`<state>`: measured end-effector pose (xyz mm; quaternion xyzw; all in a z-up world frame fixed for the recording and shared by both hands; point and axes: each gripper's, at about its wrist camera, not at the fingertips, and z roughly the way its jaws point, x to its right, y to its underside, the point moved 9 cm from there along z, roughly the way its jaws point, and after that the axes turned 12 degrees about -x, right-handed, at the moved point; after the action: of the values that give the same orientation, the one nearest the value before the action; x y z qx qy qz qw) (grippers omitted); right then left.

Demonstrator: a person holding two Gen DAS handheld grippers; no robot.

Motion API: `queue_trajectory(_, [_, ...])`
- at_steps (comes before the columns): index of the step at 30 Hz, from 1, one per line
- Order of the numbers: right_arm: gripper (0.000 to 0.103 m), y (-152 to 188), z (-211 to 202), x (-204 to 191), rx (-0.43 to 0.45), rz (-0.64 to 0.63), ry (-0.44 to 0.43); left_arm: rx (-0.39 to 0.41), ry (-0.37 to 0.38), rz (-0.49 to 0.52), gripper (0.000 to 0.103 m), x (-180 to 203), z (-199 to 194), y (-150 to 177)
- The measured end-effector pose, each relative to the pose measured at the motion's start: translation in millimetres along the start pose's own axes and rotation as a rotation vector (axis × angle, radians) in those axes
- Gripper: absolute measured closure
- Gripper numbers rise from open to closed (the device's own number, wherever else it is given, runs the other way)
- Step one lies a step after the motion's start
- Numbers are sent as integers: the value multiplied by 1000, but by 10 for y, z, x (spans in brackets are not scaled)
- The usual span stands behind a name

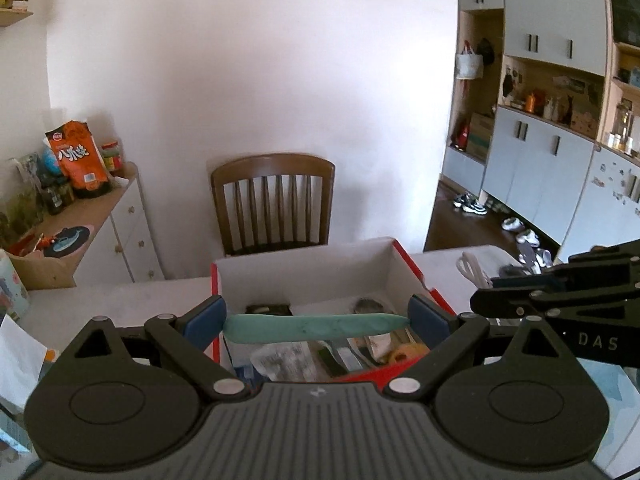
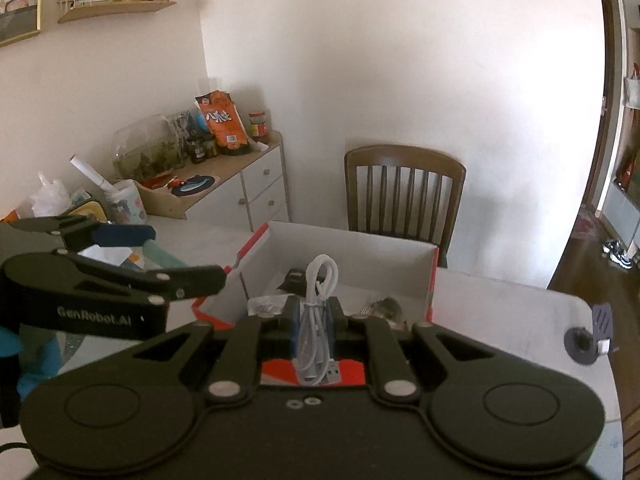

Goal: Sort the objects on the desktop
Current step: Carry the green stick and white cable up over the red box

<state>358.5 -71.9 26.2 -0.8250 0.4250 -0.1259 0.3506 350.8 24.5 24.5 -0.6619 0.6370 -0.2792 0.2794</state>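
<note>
Both grippers (image 1: 316,326) (image 2: 316,312) tilted down, loaded

Wooden chair (image 1: 273,204) against wall; orange snack bag (image 1: 78,158) on sideboard (image 1: 120,216).

Teal pen-like stick (image 1: 316,328) lying crosswise above red box (image 1: 416,270), white inside, on desk. Coiled white USB cable (image 2: 318,312) upright above same box, plugs hanging low.
</note>
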Motion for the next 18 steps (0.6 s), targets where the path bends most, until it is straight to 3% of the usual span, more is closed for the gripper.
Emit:
queue_trajectory(9, [91, -239, 408, 258, -22, -6, 24, -26, -19, 11, 5, -117, 410, -218])
queue_trajectory(18, [94, -337, 886, 463, -58, -8, 43, -103, -55, 64, 5, -133, 941, -91])
